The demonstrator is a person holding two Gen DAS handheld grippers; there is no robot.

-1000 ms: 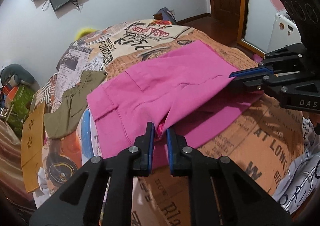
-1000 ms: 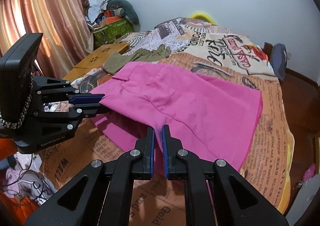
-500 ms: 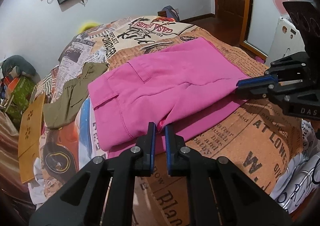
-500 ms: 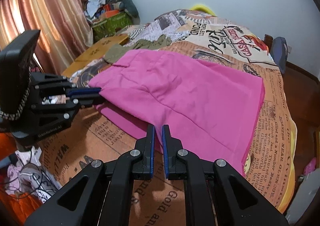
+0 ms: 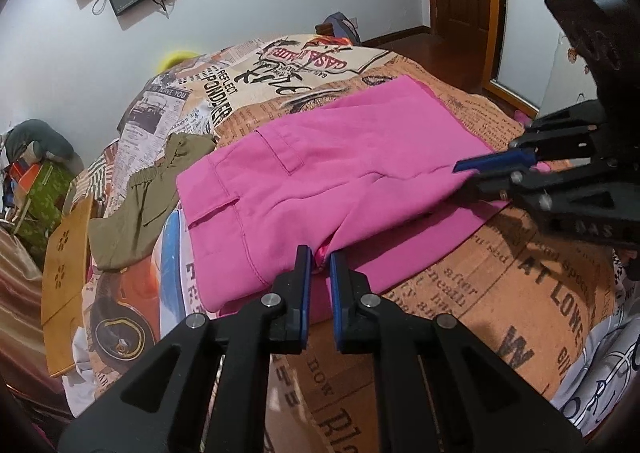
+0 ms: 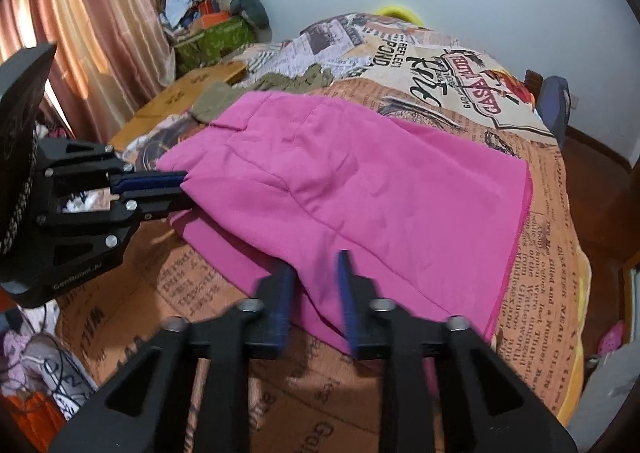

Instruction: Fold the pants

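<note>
Pink pants [image 5: 340, 173] lie folded over on the bed, an upper layer resting on a lower one. My left gripper [image 5: 321, 265] is shut on the near edge of the upper layer, by the crotch seam. In the right wrist view, the left gripper [image 6: 176, 187] pinches the pants [image 6: 360, 181] at their left edge. My right gripper [image 6: 315, 273] is blurred, its jaws standing apart with pink cloth lying loose between them. From the left wrist view the right gripper [image 5: 476, 177] sits at the pants' right edge.
An olive garment [image 5: 144, 205] lies just behind the pants' waistband. A wooden board [image 5: 66, 273] leans at the bed's left side. The newspaper-print bedspread [image 5: 500, 293] runs to the near edge. Boxes and clutter [image 6: 216, 33] stand by the curtain.
The raised upper layer has come down flat onto the lower one. My right gripper's jaws have parted from shut. The left gripper keeps its pinch.
</note>
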